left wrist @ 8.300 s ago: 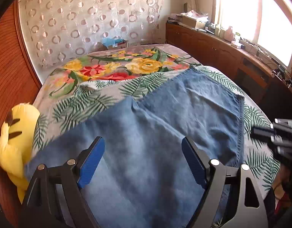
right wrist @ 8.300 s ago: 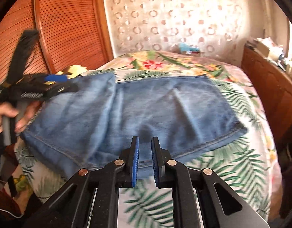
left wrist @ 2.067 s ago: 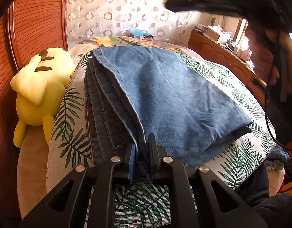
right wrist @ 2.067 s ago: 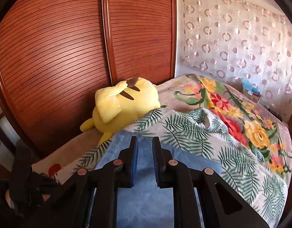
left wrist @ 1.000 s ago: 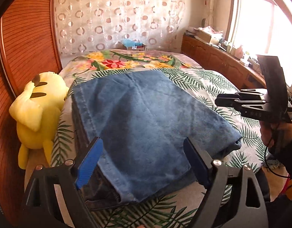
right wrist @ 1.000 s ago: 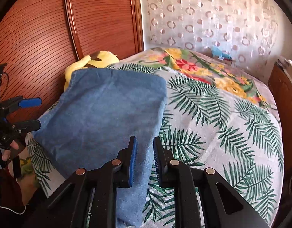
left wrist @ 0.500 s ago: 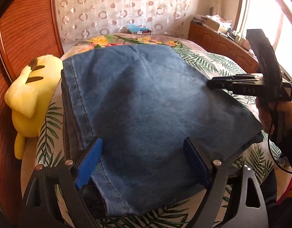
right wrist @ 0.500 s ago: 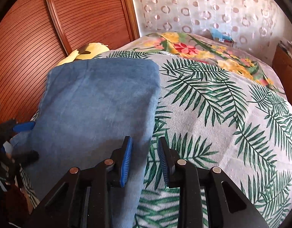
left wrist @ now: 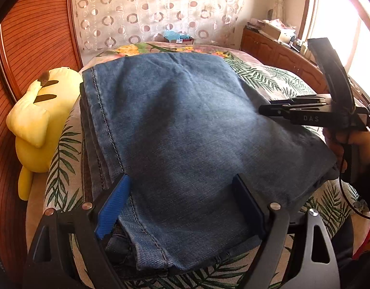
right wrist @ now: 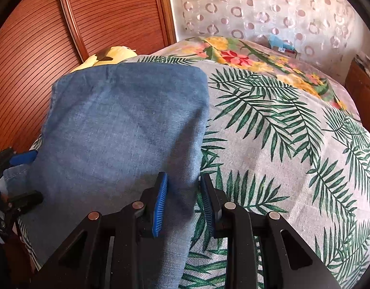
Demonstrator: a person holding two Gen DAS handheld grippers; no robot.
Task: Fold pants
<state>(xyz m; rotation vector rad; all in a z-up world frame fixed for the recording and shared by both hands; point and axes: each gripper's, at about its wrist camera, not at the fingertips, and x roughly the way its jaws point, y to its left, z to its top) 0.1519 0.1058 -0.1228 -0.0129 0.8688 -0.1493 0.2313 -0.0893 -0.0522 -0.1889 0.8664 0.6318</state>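
Both grippers are matte black plastic with triangular cutouts and silver screw heads. Left gripper [left wrist: 182, 204] has bright blue ribbed pads, same on the right gripper [right wrist: 183, 203] (it has "DAS" embossed on its side). Black cable dangles at 3 o'clock, dark sleeve [left wrist: 368, 183] there too.

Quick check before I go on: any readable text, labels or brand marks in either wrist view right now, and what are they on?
"DAS": pale letters on the black body of the right claw, seen in the left wrist view.
Box with a blue top by the curtain: it has a label, too small to read.
Nothing legible on the folded jeans, the bedspread or the yellow plush toy.
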